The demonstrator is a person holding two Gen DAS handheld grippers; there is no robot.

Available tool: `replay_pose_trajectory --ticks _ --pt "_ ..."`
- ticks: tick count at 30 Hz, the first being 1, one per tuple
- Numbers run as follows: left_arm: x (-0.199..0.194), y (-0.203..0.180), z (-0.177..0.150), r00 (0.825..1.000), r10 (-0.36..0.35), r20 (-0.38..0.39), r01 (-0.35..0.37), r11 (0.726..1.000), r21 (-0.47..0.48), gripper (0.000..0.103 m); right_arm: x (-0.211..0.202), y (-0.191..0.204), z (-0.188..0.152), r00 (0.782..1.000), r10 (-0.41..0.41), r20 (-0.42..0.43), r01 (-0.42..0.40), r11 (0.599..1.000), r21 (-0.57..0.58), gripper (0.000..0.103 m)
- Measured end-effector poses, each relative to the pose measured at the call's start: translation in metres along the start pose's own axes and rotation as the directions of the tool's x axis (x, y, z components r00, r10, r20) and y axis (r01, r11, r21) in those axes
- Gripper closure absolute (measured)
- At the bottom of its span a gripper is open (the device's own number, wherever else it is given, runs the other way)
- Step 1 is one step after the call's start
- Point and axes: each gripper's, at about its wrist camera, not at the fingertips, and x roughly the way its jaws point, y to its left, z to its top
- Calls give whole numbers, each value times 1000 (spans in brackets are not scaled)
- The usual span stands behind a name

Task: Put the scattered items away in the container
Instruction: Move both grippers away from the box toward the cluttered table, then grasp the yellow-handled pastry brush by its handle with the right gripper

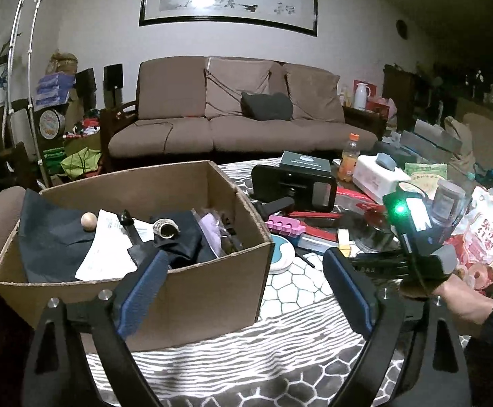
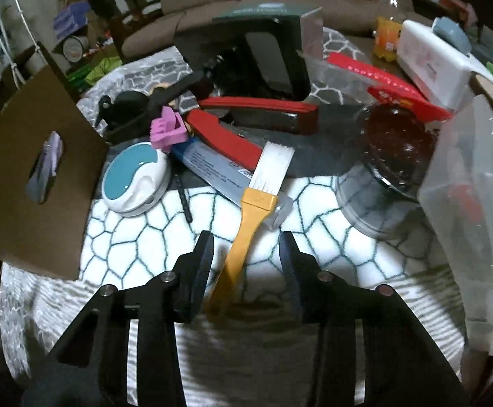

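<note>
A brush with a yellow handle [image 2: 243, 230] and white bristles [image 2: 273, 166] lies on the patterned cloth. My right gripper [image 2: 246, 239] points down over it, one finger on each side of the handle. Gaps show on both sides, so the pads are not pressing and it is open. The cardboard box [image 1: 192, 291] holds dark cloth, paper, a wooden ball [image 1: 88, 220] and a tape roll. My left gripper [image 1: 246, 261] hovers wide open at the box's near corner with nothing between its fingers. A hand [image 1: 463, 302] carries the right gripper at the right of the left wrist view.
Around the brush lie a white-and-teal round case [image 2: 134, 179], a pink foam piece [image 2: 168, 129], a grey tube [image 2: 212, 169], a red tool [image 2: 232, 135] and a black holder [image 2: 263, 57]. A glass bowl [image 2: 392, 149] and plastic bag [image 2: 470, 203] stand right. The box wall [image 2: 36, 176] is close on the left.
</note>
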Motion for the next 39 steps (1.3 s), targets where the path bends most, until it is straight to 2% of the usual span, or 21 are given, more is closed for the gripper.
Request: replay_pose_trajectory --ticks 2,7,8,9,13,19,25,29,31,35,37,39 --pt "0 2 0 1000 -5 0 5 1000 -1 10 5 -1 2 1000 -1 -9 1 1000 11 73" --pt "-3 -2 0 1000 -22 9 22 1000 17 10 15 -3 4 1000 2 -30 -1 999 36 76" --pt "-3 -3 0 1000 -24 10 24 999 21 10 15 -4 4 999 12 -35 -10 999 42 79" --pt "-3 -4 0 1000 -26 10 26 999 26 10 16 -5 4 999 23 -41 -21 999 48 88" --pt "-1 -7 0 999 -35 -4 36 999 21 10 10 -7 3 997 57 -42 -55 997 57 99" --pt "-1 -20 -2 999 -44 -9 44 998 35 10 -23 -11 5 996 93 9 -93 995 46 99" --pt "6 -44 -8 997 -66 -31 67 997 38 10 -79 -24 5 991 89 97 -91 996 16 99" --pt "18 -66 -17 998 -41 -55 40 999 -19 10 -115 -31 -1 988 69 138 -67 998 -13 99" --pt "26 -79 -23 997 -41 -65 36 997 -73 10 -130 -38 -5 984 89 156 -90 996 4 99" --pt "61 -117 -35 996 -7 -89 1 998 -64 10 -148 -57 -10 980 81 180 -86 996 20 99" --pt "84 -133 -38 994 8 -112 -14 998 -55 16 -155 -67 -12 979 76 189 -84 996 33 99" --pt "110 -146 -37 987 16 -160 -26 998 -63 31 -160 -78 -16 978 73 194 -83 996 44 99"
